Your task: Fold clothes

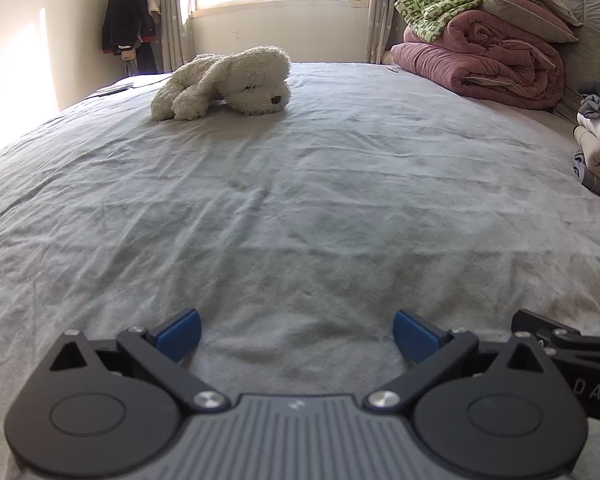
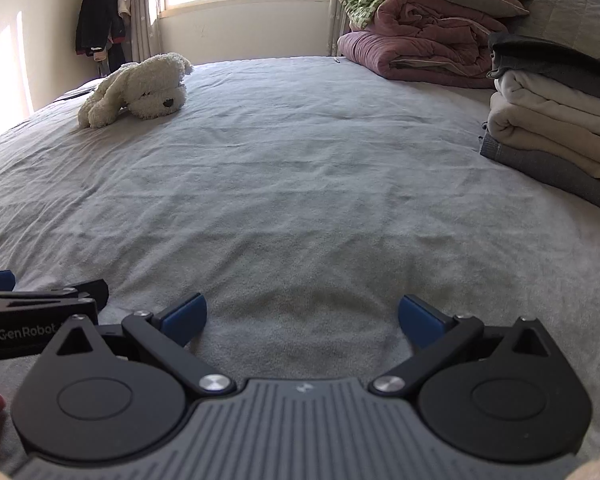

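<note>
A stack of folded clothes (image 2: 556, 128), dark grey on top, cream in the middle and grey at the bottom, sits on the grey bed sheet (image 2: 300, 184) at the right. Its edge shows in the left wrist view (image 1: 598, 152). My left gripper (image 1: 296, 334) is open and empty, low over the near part of the sheet (image 1: 300, 200). My right gripper (image 2: 302, 320) is open and empty, just to its right. Each gripper's side shows in the other's view, the right one (image 1: 572, 340) and the left one (image 2: 40, 308).
A white plush dog (image 1: 228, 82) (image 2: 140, 90) lies at the far left of the bed. A pile of pink and green quilts with pillows (image 1: 488, 36) (image 2: 428, 20) sits at the far right by the headboard. A window and hung coats (image 1: 128, 16) are behind.
</note>
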A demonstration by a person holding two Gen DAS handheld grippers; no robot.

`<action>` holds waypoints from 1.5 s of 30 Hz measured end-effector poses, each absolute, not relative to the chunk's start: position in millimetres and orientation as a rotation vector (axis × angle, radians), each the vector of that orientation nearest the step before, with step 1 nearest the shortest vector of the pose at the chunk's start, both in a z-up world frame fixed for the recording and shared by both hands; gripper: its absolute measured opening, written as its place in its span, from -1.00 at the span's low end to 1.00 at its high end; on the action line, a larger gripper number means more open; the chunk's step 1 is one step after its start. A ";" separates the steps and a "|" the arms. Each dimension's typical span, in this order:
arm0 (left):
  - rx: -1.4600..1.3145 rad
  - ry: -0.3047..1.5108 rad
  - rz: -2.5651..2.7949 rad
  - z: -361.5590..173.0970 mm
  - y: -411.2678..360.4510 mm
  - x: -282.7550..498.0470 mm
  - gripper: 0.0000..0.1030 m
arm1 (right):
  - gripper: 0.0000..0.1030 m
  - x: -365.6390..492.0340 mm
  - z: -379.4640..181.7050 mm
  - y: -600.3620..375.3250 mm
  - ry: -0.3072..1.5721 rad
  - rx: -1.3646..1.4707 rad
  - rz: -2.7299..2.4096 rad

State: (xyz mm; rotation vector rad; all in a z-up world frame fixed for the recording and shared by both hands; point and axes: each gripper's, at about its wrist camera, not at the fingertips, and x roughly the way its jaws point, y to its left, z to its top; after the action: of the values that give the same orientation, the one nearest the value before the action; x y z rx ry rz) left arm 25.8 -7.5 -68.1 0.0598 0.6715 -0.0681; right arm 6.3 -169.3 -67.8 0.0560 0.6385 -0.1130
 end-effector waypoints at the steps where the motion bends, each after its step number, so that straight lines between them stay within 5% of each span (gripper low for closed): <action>1: 0.060 0.671 -0.068 -68.4 -7.4 25.9 0.99 | 1.00 6.5 -67.8 -169.3 0.639 0.055 -0.113; 45: 0.045 0.662 -0.072 -70.1 -5.4 27.3 0.99 | 1.00 3.6 -67.3 -168.3 0.628 0.046 -0.117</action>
State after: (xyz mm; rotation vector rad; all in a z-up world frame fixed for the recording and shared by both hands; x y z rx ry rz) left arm 27.3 -5.4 -70.1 0.0447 0.6620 -0.0725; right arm 3.6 -168.3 -67.3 0.0456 0.6279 -0.1166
